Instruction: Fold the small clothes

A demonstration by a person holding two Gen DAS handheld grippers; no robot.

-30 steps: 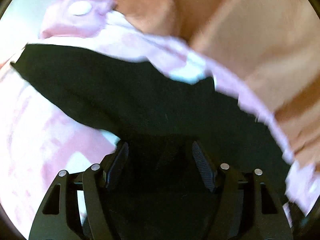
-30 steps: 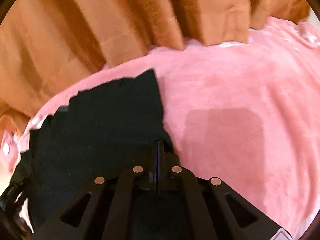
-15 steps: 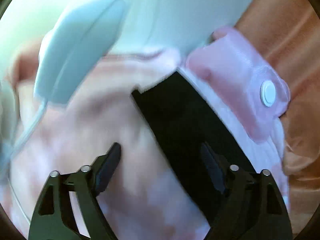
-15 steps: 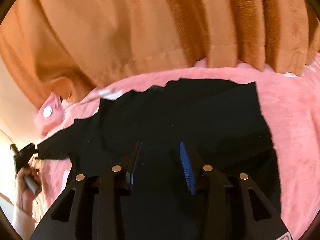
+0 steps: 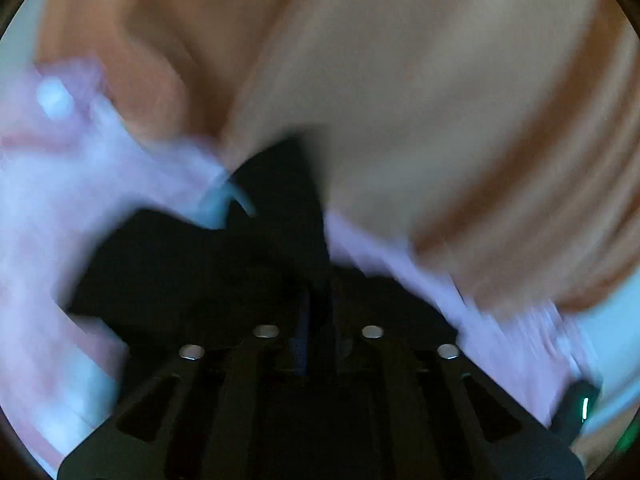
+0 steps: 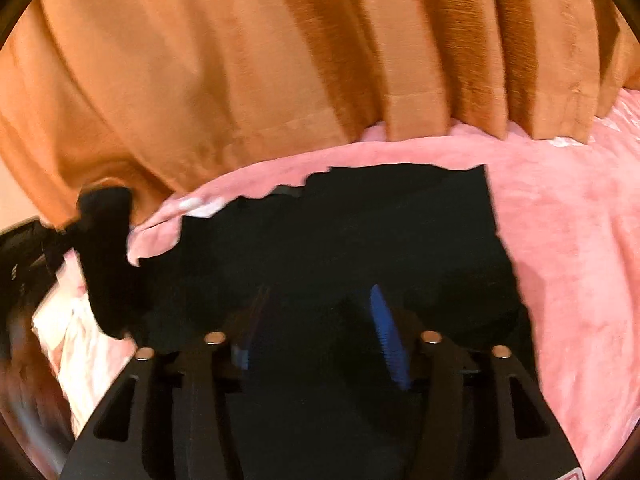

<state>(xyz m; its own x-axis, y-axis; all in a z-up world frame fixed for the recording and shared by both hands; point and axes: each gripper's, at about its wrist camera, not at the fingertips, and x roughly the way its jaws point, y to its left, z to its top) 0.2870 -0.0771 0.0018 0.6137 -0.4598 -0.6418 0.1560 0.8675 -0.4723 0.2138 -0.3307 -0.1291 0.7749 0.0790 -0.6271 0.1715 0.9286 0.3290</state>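
Observation:
A black garment (image 6: 360,232) lies spread on a pink blanket (image 6: 560,220). In the right wrist view my right gripper (image 6: 316,320) hovers over its near part. Its jaws are opening, and nothing is pinched between the blue pads (image 6: 386,336). The left wrist view is blurred. There my left gripper (image 5: 316,308) has its jaws closing, almost together, with a fold of the black garment (image 5: 180,264) between them. From the right wrist view, the left gripper (image 6: 28,248) holds the garment's left end raised off the blanket.
An orange curtain (image 6: 280,60) hangs close behind the bed and fills the upper part of both views. A pink pouch with a white cap (image 5: 52,96) lies at the blanket's far left. The pink blanket (image 5: 40,220) runs on to the right of the garment.
My left gripper swung back onto the garment's end, closed on it and raised it. My right gripper let go of the garment and its jaws spread wider.

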